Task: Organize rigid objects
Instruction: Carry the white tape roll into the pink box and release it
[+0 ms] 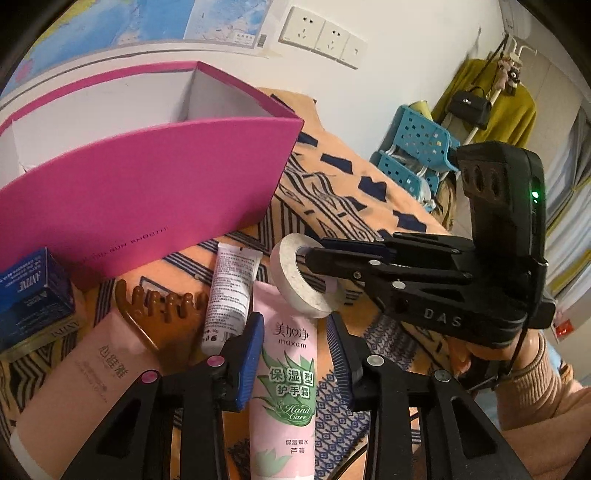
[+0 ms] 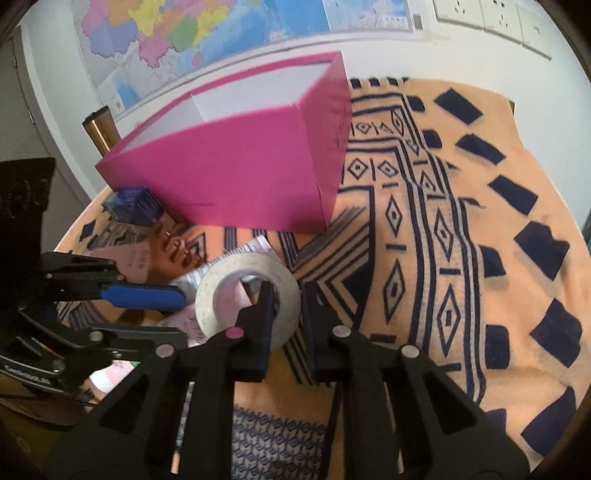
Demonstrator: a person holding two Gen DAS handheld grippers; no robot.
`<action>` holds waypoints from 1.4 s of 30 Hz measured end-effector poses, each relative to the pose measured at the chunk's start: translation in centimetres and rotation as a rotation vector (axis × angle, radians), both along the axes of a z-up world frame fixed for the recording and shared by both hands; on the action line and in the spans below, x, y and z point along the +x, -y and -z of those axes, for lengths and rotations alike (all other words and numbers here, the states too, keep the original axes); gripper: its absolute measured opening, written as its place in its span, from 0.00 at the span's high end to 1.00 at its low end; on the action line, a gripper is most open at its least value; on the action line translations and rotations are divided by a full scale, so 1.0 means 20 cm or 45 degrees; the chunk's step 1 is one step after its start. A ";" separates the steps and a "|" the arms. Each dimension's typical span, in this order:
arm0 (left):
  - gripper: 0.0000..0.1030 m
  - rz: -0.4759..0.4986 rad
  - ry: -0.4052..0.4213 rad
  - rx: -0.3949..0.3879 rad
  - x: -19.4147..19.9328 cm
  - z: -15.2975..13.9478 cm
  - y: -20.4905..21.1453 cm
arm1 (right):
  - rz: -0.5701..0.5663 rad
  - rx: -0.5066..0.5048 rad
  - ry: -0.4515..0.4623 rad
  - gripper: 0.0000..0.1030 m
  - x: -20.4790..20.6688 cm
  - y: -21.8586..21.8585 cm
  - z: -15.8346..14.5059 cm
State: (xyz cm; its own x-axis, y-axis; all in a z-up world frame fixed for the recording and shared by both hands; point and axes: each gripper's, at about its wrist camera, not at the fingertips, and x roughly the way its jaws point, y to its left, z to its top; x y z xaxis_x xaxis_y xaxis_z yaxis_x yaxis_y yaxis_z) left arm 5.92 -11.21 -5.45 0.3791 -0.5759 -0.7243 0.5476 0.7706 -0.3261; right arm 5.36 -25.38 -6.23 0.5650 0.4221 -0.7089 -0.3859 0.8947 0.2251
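Note:
A pink open box [image 1: 140, 173] stands on the patterned cloth; it also shows in the right wrist view [image 2: 240, 177]. My right gripper [image 2: 290, 314] is shut on a white tape roll [image 2: 247, 295], one finger through its hole, holding it tilted above the cloth; the roll also shows in the left wrist view [image 1: 295, 280]. My left gripper [image 1: 295, 354] is open, its blue pads on either side of a pink hand cream tube [image 1: 286, 387] lying on the cloth. A smaller white tube [image 1: 231, 295], a brown wooden comb [image 1: 159, 306] and a blue box [image 1: 33, 291] lie in front of the pink box.
A pale pink packet [image 1: 85, 380] lies at the left. The orange and navy cloth [image 2: 461, 240] spreads to the right. A blue plastic rack [image 1: 417, 155] and hanging clothes [image 1: 491, 99] stand beyond the table. A map [image 2: 221, 33] and wall sockets [image 1: 321, 37] are behind.

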 end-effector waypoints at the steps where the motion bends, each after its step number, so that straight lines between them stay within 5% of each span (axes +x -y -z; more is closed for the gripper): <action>1: 0.67 -0.005 0.001 -0.005 0.00 -0.01 -0.01 | -0.001 0.001 0.012 0.84 -0.01 -0.01 -0.02; 28: 0.70 -0.105 0.259 -0.032 0.08 -0.39 -0.12 | -0.130 -0.037 0.315 0.84 0.07 -0.22 -0.42; 42: 0.70 -0.160 0.258 -0.024 0.29 -0.46 -0.14 | -0.153 -0.067 0.351 0.84 0.27 -0.26 -0.52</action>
State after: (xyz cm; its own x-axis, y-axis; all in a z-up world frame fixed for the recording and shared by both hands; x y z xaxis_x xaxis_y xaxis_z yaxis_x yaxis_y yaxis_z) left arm 11.72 -8.47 3.73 0.5854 -0.5277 -0.6155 0.5037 0.8316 -0.2340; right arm 10.69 -20.24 4.08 0.6876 0.4641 -0.5583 -0.5295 0.8467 0.0517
